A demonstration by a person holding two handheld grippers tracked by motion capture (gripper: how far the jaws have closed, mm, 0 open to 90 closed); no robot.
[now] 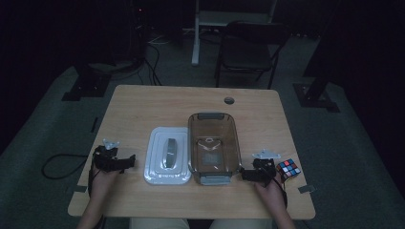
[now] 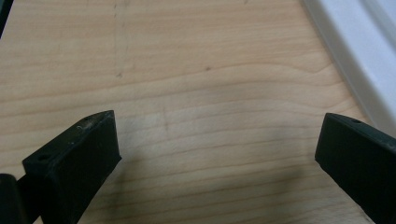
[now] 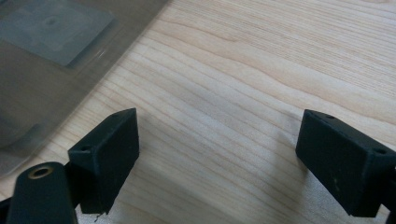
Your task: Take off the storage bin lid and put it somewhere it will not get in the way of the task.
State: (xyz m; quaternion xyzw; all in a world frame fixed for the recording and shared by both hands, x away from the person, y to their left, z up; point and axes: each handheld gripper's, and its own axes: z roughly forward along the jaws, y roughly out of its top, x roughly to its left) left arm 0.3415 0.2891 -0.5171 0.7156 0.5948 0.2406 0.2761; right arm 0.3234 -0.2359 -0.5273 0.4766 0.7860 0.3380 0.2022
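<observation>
Leftmost, near edge of the pale wooden table: left gripper, jaws spread wide, nothing between them, hovering low over bare wood. Just to its right, white rectangular plastic lid lying flat, grey handle strip on top, long axis running near to far. Same lid seen as a white raised rim at the upper right corner of the left gripper view, close beyond the right-hand jaw but not touching it.

Next rightward, touching or almost touching the lid's right edge: clear smoky-brown rectangular plastic container, open-topped, empty, grey clips at near and far ends, long axis also near to far, parallel to the lid.

Then right gripper, equally wide open and empty, pointing left at the container's near right corner; container wall filling the upper left of the right gripper view, just beyond the left-hand jaw.

Farthest right, near the right hand: multicoloured twisty puzzle cube, resting on the table just behind the right gripper.

Judged relation for the coming move: cube much nearer the right gripper, lying right and slightly behind its open jaws, so a turn away from the container likely needed; lid nearer the left gripper, directly to its right.
</observation>
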